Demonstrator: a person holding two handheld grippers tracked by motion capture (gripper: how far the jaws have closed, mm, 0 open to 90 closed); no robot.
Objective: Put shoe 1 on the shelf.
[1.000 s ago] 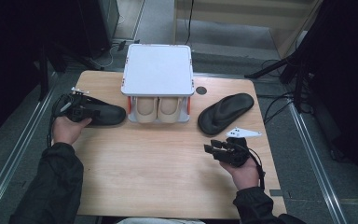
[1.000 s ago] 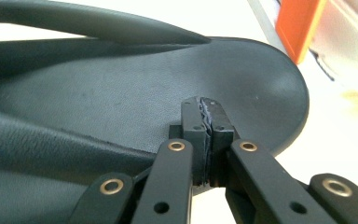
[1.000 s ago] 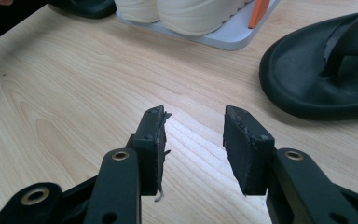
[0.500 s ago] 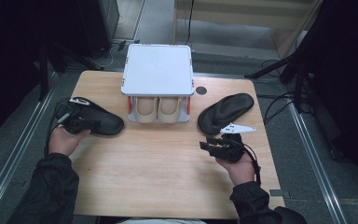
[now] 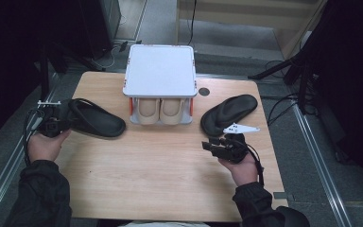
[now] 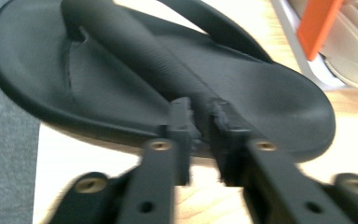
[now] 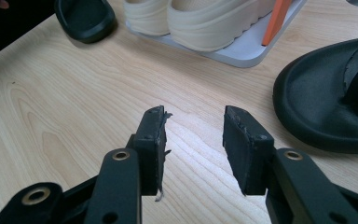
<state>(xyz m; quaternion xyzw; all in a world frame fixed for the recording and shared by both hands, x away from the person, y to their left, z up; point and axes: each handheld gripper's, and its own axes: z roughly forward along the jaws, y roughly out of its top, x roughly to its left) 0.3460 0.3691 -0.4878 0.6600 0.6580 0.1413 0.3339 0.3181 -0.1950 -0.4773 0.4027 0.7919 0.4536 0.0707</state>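
Observation:
A black sandal [image 5: 97, 122] lies at the table's left, toe towards the white rack. My left gripper [image 5: 65, 123] sits at its heel end; in the left gripper view the jaws [image 6: 200, 112] have just been opening and stand narrowly apart, with the sandal's [image 6: 121, 84] strap running down into the gap, not pinched. A second black sandal [image 5: 228, 113] lies at the right. My right gripper [image 5: 209, 145] hovers in front of it, open and holding nothing [image 7: 193, 123], with that sandal [image 7: 326, 102] to its right.
A white rack [image 5: 159, 71] stands at the back middle with a pair of beige shoes [image 5: 160, 111] under its top shelf. A dark round hole [image 5: 204, 91] sits beside the rack. Bare wood stretches across the near half of the table [image 5: 160, 184].
The left gripper has drawn back to the left, off the sandal's strap, and its jaws have parted. The left sandal shifted slightly towards the near left. The right hand barely moved.

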